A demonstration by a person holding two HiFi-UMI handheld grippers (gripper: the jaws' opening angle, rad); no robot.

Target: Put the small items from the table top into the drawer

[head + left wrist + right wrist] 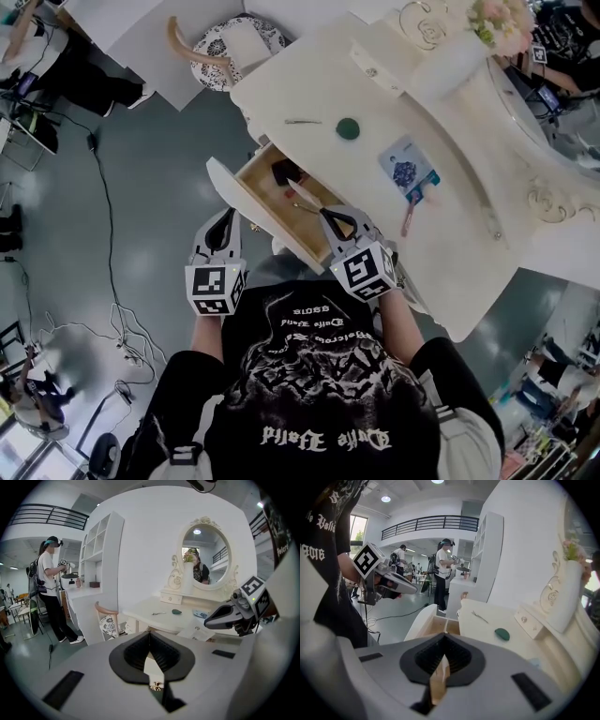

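Over the open drawer (272,202), right gripper (336,222): jaws pressed fully together, nothing held, nothing touched. Just beside the drawer's front panel, left gripper (223,225): likewise closed and empty. Within the drawer, lodged already: dark-headed brush (284,172). Farther out on the desk (450,253), not yet collected: pink-handled tool (410,216), blue card (409,169), green oval piece (348,128), thin metal pin (303,122). Judged light and rigid, all. Pin and card lay flat, probably slippery to lift, best pinched at an edge; oval piece best taken across its narrow width.
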